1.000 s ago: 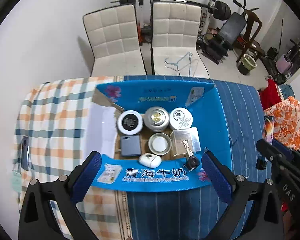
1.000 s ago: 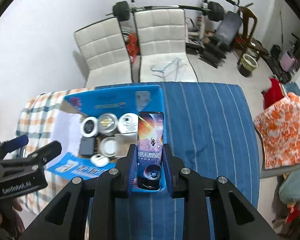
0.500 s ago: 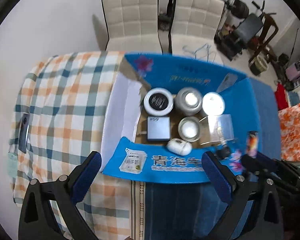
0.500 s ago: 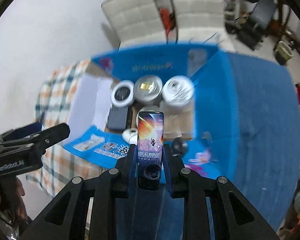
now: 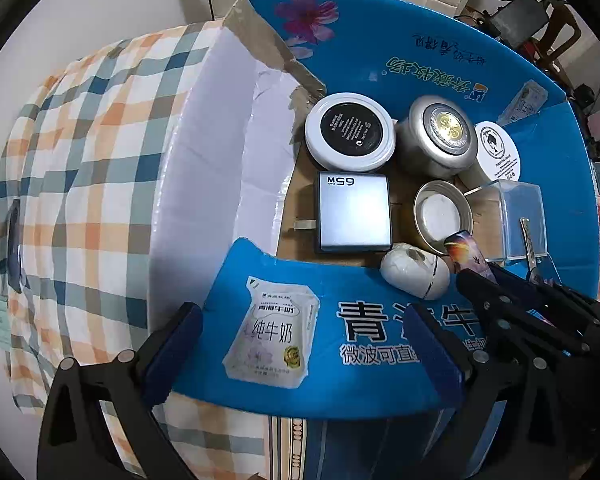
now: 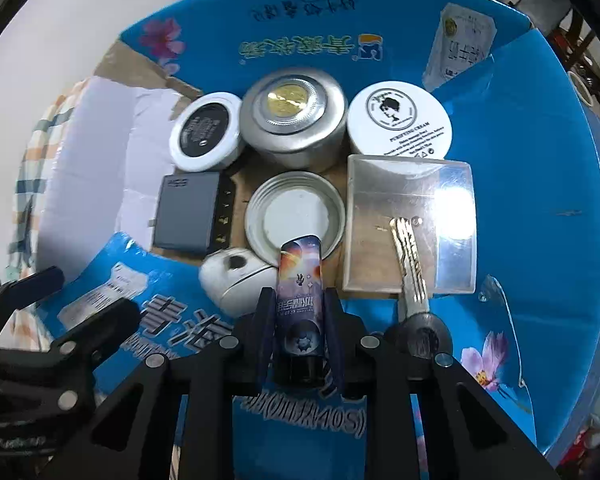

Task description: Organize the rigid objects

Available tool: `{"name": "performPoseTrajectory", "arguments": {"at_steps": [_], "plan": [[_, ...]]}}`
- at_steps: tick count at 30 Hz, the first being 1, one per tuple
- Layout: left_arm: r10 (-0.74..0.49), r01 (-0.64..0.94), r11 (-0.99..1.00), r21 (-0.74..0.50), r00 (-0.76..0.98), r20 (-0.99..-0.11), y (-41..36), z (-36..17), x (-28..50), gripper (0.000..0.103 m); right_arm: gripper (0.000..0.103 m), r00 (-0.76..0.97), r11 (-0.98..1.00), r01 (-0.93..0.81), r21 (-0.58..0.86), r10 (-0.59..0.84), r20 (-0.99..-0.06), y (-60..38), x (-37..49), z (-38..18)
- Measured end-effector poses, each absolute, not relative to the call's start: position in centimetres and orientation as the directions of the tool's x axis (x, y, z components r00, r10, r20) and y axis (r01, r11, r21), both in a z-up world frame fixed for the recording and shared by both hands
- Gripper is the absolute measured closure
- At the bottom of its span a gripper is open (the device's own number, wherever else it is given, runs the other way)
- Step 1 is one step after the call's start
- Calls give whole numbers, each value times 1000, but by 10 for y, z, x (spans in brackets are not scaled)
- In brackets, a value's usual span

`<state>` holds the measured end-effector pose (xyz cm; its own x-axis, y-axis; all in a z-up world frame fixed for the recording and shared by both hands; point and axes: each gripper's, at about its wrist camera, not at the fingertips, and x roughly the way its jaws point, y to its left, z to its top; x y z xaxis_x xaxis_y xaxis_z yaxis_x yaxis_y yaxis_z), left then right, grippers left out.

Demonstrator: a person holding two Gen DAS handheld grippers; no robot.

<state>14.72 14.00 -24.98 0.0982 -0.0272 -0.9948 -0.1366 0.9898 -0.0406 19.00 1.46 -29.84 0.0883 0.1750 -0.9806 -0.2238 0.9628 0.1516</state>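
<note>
An open blue carton (image 5: 420,52) (image 6: 308,44) holds a black-topped white jar (image 5: 350,136) (image 6: 206,132), a silver tin (image 5: 440,136) (image 6: 294,114), a white cream jar (image 5: 496,152) (image 6: 400,120), a grey charger (image 5: 354,212) (image 6: 188,212), a round lid (image 5: 442,214) (image 6: 294,216), a clear case (image 5: 516,216) (image 6: 412,220), a key (image 6: 410,264) and a white egg-shaped case (image 5: 414,274) (image 6: 236,280). My right gripper (image 6: 298,300) is shut on a space-print tube (image 6: 300,280) (image 5: 466,252), its tip over the lid. My left gripper (image 5: 300,344) is open above the carton's front flap.
The carton sits on a table with a checked cloth (image 5: 80,200) on the left. The carton's white left flap (image 5: 204,168) and blue front flap (image 5: 300,320) lie folded outward. A dark phone (image 5: 14,252) lies at the cloth's left edge.
Both grippers have come down and forward close over the carton. The right gripper carried the tube from beside the carton to over the lid inside it.
</note>
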Motion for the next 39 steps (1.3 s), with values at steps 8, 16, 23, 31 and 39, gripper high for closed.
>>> {"name": "performPoseTrajectory", "arguments": {"at_steps": [8, 16, 23, 31, 39], "plan": [[-33, -127, 991, -46, 102, -994, 136, -252, 151, 1, 77, 73, 971, -188, 145, 162, -984, 11, 201, -307], [-27, -121, 992, -42, 121, -992, 141, -243, 151, 1, 42, 97, 982, -169, 86, 103, -990, 8, 202, -294], [-29, -124, 991, -51, 170, -985, 143, -208, 145, 1, 17, 161, 989, -132, 70, 91, -983, -12, 195, -257], [-45, -110, 991, -80, 291, -956, 136, -130, 127, 1, 14, 270, 992, -98, 84, 108, -957, -37, 164, -163], [-60, -74, 992, -101, 420, -905, 117, -38, 94, 0, 12, 447, 995, -73, 64, 90, -890, -63, 110, -34]]}}
